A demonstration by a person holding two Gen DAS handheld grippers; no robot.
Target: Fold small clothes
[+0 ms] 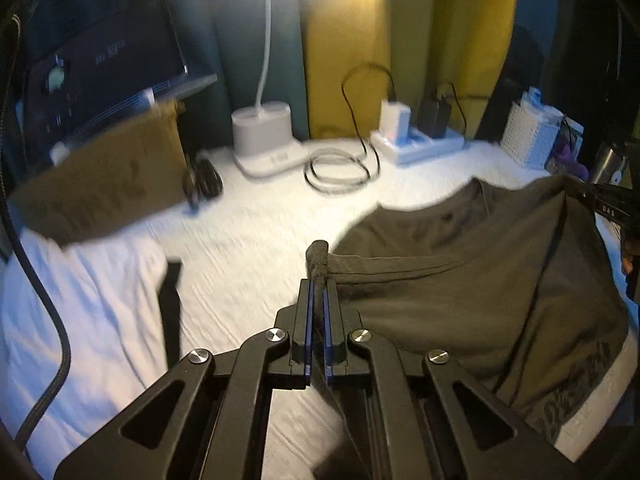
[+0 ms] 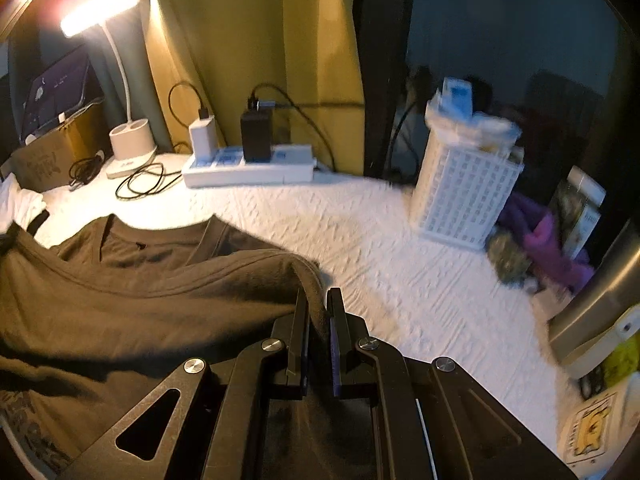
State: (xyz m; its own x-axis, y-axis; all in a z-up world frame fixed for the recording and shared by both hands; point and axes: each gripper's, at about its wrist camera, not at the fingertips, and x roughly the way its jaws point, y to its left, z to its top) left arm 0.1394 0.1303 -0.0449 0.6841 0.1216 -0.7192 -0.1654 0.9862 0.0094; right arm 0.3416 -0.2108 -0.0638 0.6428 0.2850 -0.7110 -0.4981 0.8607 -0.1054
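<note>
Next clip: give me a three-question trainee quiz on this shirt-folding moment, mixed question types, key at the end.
1. True or false: both grippers grip the dark shirt.
2. What lights the scene? A) desk lamp B) ceiling fan C) candle
3. Fill in: the shirt lies on a white ____.

Key:
1. True; the left gripper and right gripper each have cloth between their fingers.
2. A, the desk lamp.
3. Bedspread.

A home bedroom: white bedsheet (image 2: 360,240), yellow curtain (image 2: 260,40), desk lamp (image 2: 120,80), power strip (image 2: 248,170).
</note>
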